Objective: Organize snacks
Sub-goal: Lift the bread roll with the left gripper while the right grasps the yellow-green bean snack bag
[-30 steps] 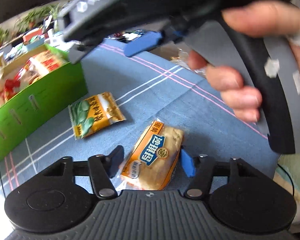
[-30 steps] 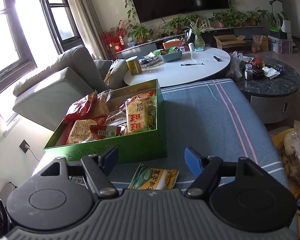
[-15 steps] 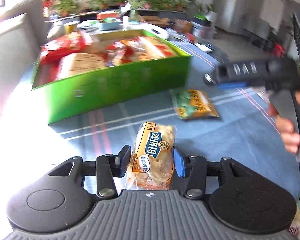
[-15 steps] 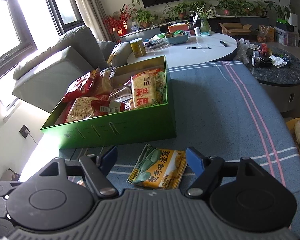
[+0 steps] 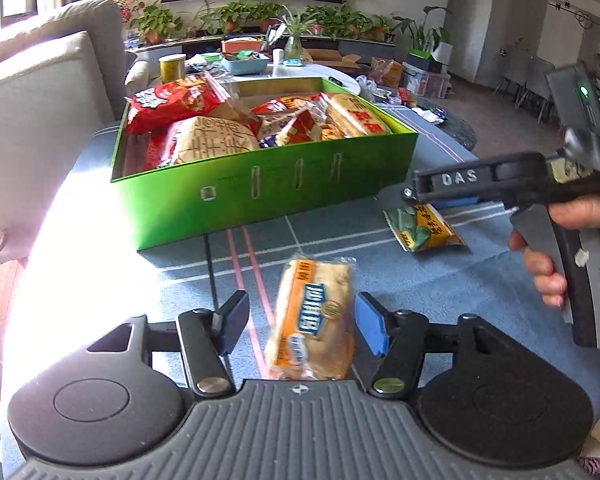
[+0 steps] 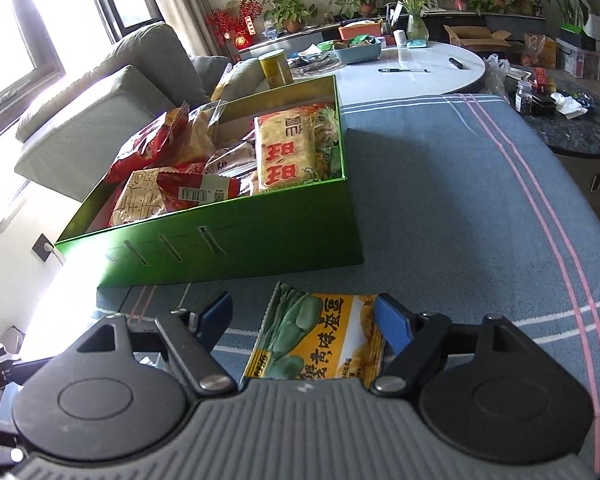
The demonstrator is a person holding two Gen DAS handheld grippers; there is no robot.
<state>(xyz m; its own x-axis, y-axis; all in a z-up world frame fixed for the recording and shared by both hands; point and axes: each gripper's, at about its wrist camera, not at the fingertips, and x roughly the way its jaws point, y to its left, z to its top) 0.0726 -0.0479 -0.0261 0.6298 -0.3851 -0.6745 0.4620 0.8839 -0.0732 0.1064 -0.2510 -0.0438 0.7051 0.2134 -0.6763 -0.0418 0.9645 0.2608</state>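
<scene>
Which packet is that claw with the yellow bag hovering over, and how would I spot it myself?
Find the big green box full of snacks on the blue striped cloth. Just in front of its near wall, on the cloth, lies a flat yellow packet between the open pads of the right claw. Its large green bean picture marks it out from the orange-and-blue bread packet nearby.

A table [image 6: 440, 208] covered by a blue-grey cloth with white and pink stripes carries three things. A bright green open cardboard box [image 5: 260, 188] – packed with snack bags – stands toward its far left side. Just in front of the box lies a flat yellow-and-green snack packet [image 6: 320, 344], and nearby, apart from it, an orange-and-blue wrapped pastry [image 5: 314, 316].
</scene>
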